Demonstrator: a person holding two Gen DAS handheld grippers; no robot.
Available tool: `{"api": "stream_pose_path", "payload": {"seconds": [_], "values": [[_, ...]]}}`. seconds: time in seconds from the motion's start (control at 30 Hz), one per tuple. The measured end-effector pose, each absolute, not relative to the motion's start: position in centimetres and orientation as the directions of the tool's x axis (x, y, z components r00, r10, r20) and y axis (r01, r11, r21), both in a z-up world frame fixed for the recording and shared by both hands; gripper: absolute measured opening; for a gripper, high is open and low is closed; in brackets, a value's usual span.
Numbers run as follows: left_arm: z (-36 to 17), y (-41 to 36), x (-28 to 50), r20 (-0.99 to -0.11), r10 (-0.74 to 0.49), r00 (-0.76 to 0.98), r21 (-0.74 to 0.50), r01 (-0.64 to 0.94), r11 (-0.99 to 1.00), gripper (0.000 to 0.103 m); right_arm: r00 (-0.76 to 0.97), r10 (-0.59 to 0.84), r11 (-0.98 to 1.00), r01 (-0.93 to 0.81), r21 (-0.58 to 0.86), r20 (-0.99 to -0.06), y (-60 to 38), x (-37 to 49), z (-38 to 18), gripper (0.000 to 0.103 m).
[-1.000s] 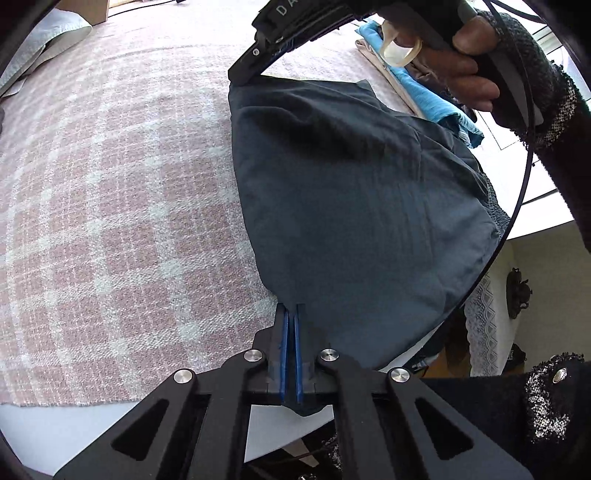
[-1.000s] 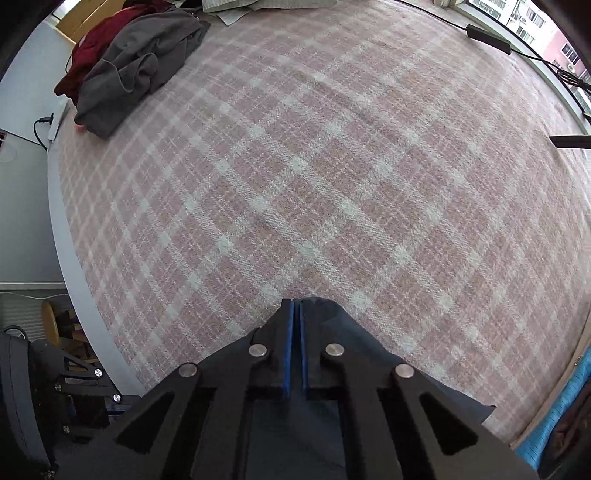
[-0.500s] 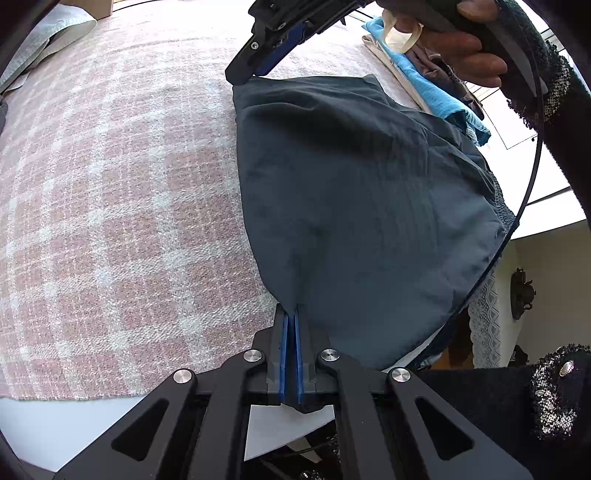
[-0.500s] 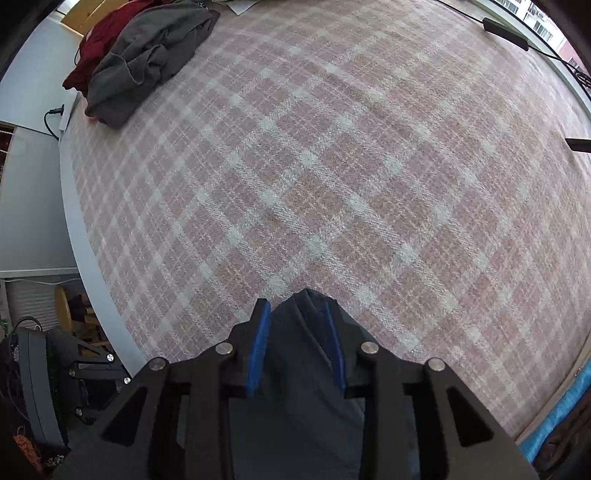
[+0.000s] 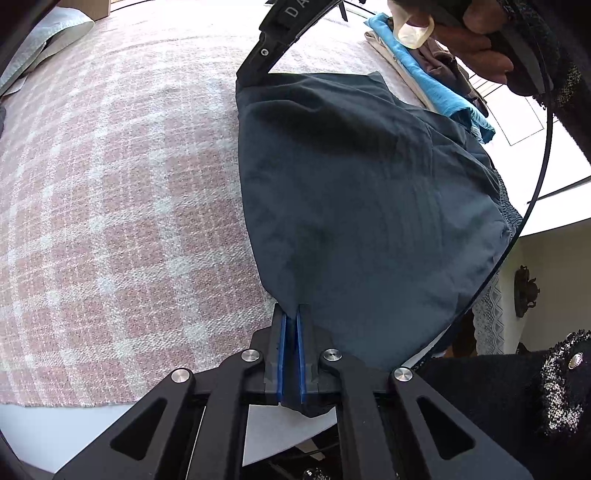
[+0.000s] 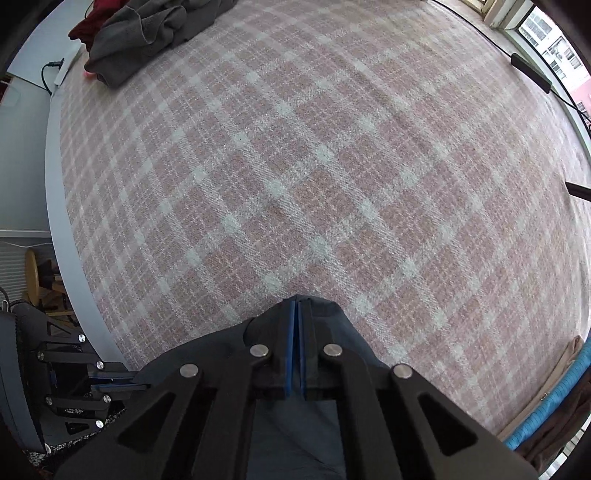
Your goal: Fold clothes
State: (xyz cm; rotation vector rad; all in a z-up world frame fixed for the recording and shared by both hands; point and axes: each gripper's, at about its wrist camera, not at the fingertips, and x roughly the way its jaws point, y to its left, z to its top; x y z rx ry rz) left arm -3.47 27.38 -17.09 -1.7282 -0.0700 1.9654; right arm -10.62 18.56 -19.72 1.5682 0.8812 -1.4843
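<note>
Left tool (image 5: 291, 314): pads pinched on the near corner of the dark garment (image 5: 369, 206), fabric runs between the blue pads. Points steeply down at the plaid cloth (image 5: 110, 184).

Right tool (image 6: 296, 306): jaws together, clamped on the garment's far corner; fabric bunches around both fingers and drapes back under the tool body. In the left view the right tool (image 5: 255, 72) sits at that top-left corner, with the person's hand (image 5: 476, 44) on its handle at the top right.

Garment: spread between the two tools, left edge roughly straight from one gripped corner to the other, body sagging right toward the table edge. Elastic-looking gathered band (image 5: 504, 199) at its right side. Mostly lying on the plaid cloth; whether the gripped corners are lifted off it, can't tell.

Elsewhere: grey garment (image 6: 147, 33) heaped over something red (image 6: 92, 26) at the far corner in the right view. Blue folded item (image 5: 432, 88) on a beige one (image 5: 388, 55) just beyond the dark garment. Black cable (image 6: 532, 74) along the far edge.
</note>
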Motion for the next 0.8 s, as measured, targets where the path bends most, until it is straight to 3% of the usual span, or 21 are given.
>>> {"api": "stream_pose_path", "payload": {"seconds": [0.33, 0.43, 0.53, 0.6, 0.67, 0.8], "values": [[-17.3, 27.5, -2.7, -0.903, 0.425, -0.054, -0.381, -0.354, -0.854, 0.004, 0.06, -0.073, -0.573, 0.814, 0.091, -0.996, 18.3, -12.8, -20.4, 0.001], [-17.2, 26.8, -2.7, -0.905, 0.424, -0.041, -0.384, -0.353, -0.853, 0.005, 0.13, -0.082, -0.591, 0.792, 0.153, -0.988, 18.0, -13.2, -20.8, 0.002], [-16.4, 24.8, -2.9, -0.906, 0.42, -0.052, -0.382, -0.329, -0.864, 0.005, 0.083, -0.17, -0.666, 0.725, 0.176, -0.982, 19.7, -14.7, -17.7, 0.006], [-15.4, 22.9, -3.5, -0.899, 0.432, -0.071, -0.395, -0.295, -0.87, 0.004, 0.004, -0.243, -0.695, 0.697, 0.177, -0.97, 22.0, -14.4, -14.5, 0.019], [-14.8, 20.9, -4.3, -0.888, 0.456, -0.062, -0.424, -0.276, -0.863, 0.012, -0.024, -0.321, -0.72, 0.656, 0.227, -0.947, 25.4, -12.8, -12.4, 0.035], [-14.6, 22.8, -7.5, -0.907, 0.414, -0.077, -0.366, -0.34, -0.866, 0.023, -0.112, -0.372, -0.792, 0.557, 0.252, -0.922, 33.4, -8.9, -12.0, 0.038]]}}
